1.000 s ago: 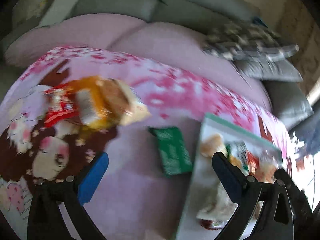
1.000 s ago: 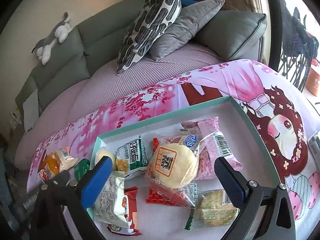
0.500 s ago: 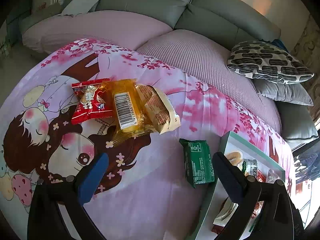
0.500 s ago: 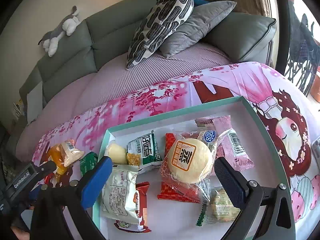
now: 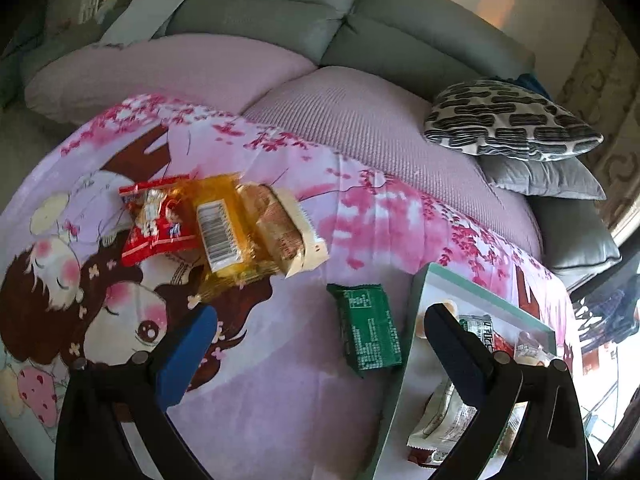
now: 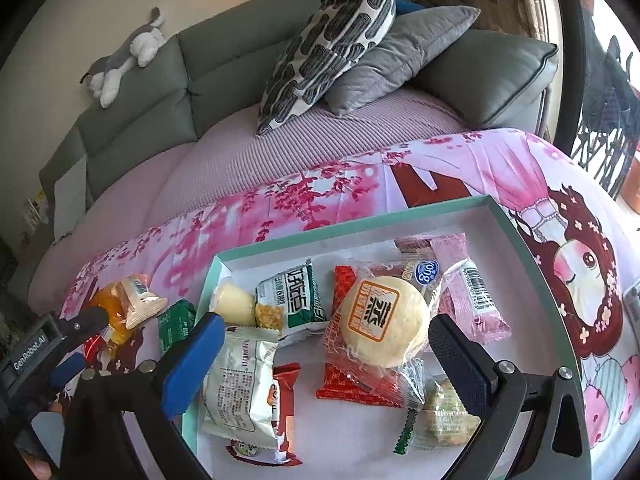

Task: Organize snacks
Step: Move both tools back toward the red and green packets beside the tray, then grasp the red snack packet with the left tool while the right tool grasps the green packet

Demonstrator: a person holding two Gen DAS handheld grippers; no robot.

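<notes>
Left wrist: green packet (image 5: 368, 330) beside tray rim (image 5: 414, 312)

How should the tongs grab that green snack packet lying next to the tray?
Probably from straight above, pinching across the two long edges at the middle. The green packet lies flat on the cloth, alone and narrow enough for the open left tongs. The tray wall runs close along one long edge, so that finger needs care.

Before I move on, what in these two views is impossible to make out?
- Left wrist view: most of the tray contents, hidden behind the left tongs and cut by the frame edge.
- Right wrist view: the red packet left of the tray, covered by the left tongs.
- Right wrist view: print on the green packet, too small.
</notes>
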